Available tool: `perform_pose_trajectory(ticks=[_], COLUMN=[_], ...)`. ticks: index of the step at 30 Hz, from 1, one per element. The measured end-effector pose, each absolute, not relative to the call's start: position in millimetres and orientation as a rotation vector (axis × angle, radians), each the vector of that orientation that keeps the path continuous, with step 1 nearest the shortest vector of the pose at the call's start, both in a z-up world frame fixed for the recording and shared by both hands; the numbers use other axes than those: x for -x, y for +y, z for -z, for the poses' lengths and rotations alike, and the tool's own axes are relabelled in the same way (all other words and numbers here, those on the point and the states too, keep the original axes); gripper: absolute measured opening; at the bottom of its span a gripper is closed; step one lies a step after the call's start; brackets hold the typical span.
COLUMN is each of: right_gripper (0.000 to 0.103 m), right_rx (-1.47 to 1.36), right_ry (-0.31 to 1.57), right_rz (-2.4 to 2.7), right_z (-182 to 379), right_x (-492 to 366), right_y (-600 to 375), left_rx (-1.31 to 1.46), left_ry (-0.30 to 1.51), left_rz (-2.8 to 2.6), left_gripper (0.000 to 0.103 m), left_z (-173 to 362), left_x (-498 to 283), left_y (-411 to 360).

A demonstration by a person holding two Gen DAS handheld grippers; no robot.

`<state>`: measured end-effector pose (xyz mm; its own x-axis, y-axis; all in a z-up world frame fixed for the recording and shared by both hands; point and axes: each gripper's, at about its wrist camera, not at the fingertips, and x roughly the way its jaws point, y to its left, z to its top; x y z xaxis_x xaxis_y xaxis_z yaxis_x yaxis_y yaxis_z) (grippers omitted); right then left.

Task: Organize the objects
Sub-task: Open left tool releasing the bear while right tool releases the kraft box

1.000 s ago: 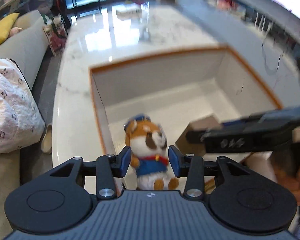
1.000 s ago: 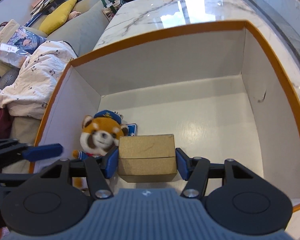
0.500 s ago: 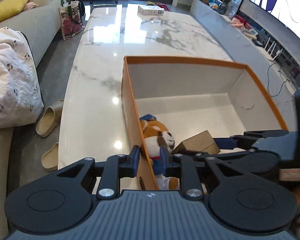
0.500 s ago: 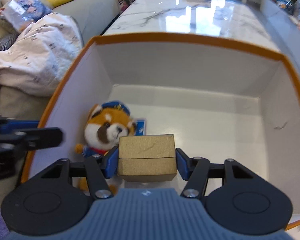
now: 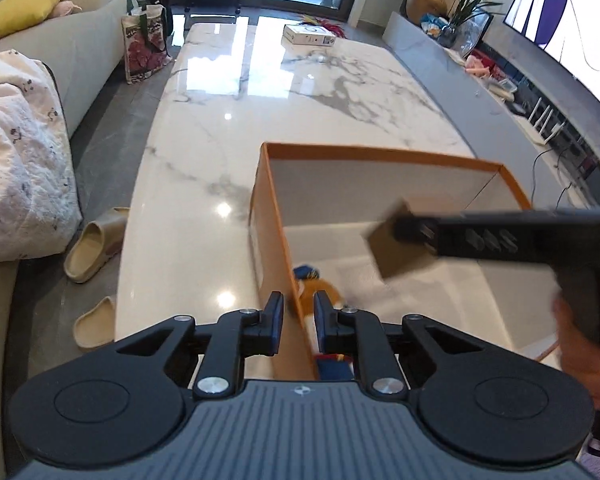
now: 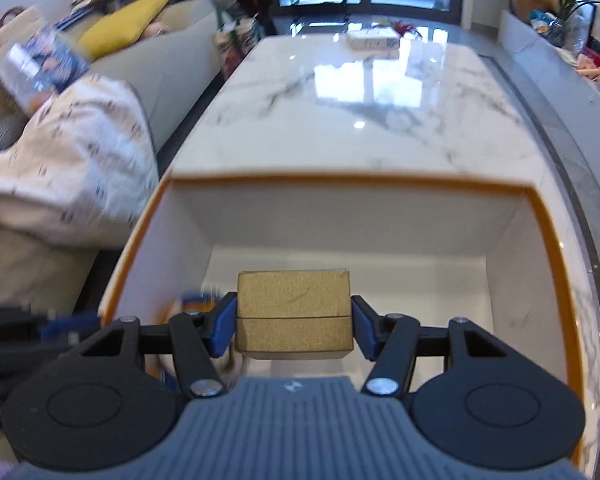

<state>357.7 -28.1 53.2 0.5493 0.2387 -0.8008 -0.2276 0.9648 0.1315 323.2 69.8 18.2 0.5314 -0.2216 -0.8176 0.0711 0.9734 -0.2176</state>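
Observation:
An orange-rimmed white box stands on the marble table. My left gripper straddles its left wall, and the jaws are closing on that thin wall, pads nearly flat against it. Just inside the wall lies a fox plush toy in a blue cap, partly hidden. My right gripper is shut on a small brown cardboard box, held tilted above the big box's floor. The left wrist view shows the brown box at the tip of the right gripper's finger.
A flat white carton lies at the table's far end. A sofa with a patterned blanket runs along the left, with slippers on the floor beside the table. A person's hand holds the right gripper.
My left gripper slid left from over the plush to the box's left wall and its jaws narrowed onto it. The right gripper rose with the brown box, away from the plush.

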Motion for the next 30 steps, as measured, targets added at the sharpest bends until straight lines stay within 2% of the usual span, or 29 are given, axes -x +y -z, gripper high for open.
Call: perform_pose_trajectory(ticks=[11,18,27,30], right_gripper=[0.061,0.064,0.065,0.065], right_rx=[-0.021,-0.164,-0.09,-0.09], right_ry=[1.016,1.071,0.922,0.855], right_rz=[-0.328,-0.355,-0.369,-0.329], right_z=[-11,-8,-59,-78], right_x=[-414,-420,-371,-342], right_y=[37,32,-15,-60], left_rx=[0.141,0.158,0.178,0.206], left_ry=[0.987,0.979,0.995,0.99], left_rz=[0.19,0.195,0.168,0.125], left_gripper=[0.017,0.017,0.017,0.025], left_z=[-7,-7,-12,-13], left_x=[-327,-326,-311,-301], left_y=[72,72,69,69])
